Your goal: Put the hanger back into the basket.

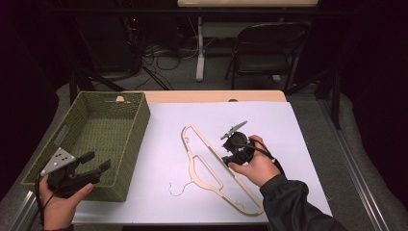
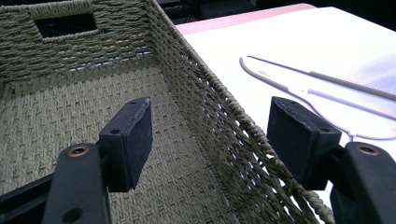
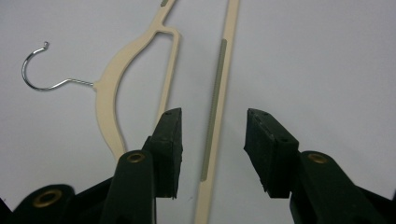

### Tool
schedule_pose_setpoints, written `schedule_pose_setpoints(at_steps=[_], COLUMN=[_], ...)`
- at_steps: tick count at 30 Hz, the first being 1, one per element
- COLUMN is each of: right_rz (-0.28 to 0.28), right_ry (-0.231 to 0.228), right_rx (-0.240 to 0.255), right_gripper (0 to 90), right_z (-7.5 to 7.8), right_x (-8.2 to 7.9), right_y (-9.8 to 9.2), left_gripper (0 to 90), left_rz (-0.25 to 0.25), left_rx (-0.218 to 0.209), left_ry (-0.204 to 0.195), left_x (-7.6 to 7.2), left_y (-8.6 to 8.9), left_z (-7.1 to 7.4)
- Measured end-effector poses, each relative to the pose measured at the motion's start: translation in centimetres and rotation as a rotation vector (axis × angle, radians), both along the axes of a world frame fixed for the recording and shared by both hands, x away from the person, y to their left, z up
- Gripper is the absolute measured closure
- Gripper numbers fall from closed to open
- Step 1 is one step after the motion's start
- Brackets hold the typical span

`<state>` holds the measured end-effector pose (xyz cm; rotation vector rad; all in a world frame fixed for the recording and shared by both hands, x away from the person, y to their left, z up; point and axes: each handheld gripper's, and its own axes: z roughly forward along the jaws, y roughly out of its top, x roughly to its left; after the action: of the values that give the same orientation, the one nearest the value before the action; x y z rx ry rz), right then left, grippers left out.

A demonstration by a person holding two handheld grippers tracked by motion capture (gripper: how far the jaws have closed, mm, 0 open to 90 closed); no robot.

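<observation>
Between the jaws of the right gripper [image 3: 212, 140] we find the lower bar of the cream hanger [image 3: 215, 112], running lengthwise through the gap; the pads stand off it on both sides, so the tongs are fairly wide and holding nothing. The hanger lies flat on the white sheet [image 1: 298, 144]. Seen from the right gripper view, its curved shoulder sits just to the left of the left jaw, and its wire hook [image 3: 35, 70] lies farther out on that same side, well apart from the jaws. From the high view we note the right gripper [image 1: 230, 155] poised over the middle of the hanger [image 1: 211, 166], the right hand [image 1: 255, 166] behind it in a dark sleeve.

Farther off, the left gripper [image 2: 210, 144] straddles the near long wall of the green woven basket [image 2: 219, 121]: one jaw hangs inside over the basket floor, the other outside over the sheet. Its jaws are wide, with neither pad on the weave. The left hand [image 1: 57, 204] holds it at the basket's near corner, well apart from the hanger. Beyond the left gripper's outer jaw we see the hanger's far end on the sheet.
</observation>
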<state>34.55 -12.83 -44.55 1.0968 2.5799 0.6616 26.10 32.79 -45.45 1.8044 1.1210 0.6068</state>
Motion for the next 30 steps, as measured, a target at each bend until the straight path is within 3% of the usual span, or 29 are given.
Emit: schedule_pose_setpoints(at_steps=[2,3,4,5,15,24,30], right_rz=[-0.001,0.002,0.002,0.001,0.004,-0.008,0.006], right_ry=[-0.003,0.025,0.025,0.073,0.183,0.226,0.253], right_rx=[0.036,0.018,0.018,-0.015,-0.014,-0.069,-0.073], right_gripper=[57.6,57.6,57.6,59.1,61.4,66.6,69.5], right_z=[-0.3,-0.2,-0.2,-0.1,-1.2,-2.5,-3.3], right_x=[0.4,0.6,0.6,1.0,2.3,3.5,3.8], right_y=[0.3,0.4,0.4,0.6,1.7,2.4,3.5], left_gripper=[31.2,31.3,31.3,31.3,31.7,32.1,33.7], left_rz=[-0.002,-0.001,-0.001,-0.001,-0.005,-0.001,0.0], left_rx=[-0.001,0.0,0.0,0.0,-0.006,-0.008,-0.016], left_ry=[0.0,-0.001,-0.001,-0.002,0.002,0.003,-0.004], left_x=[0.0,0.0,0.0,0.0,0.0,0.1,0.0], left_y=[0.0,0.0,0.0,0.0,0.1,0.2,0.3], left_z=[0.0,0.0,0.0,0.0,-0.1,-0.2,-0.2])
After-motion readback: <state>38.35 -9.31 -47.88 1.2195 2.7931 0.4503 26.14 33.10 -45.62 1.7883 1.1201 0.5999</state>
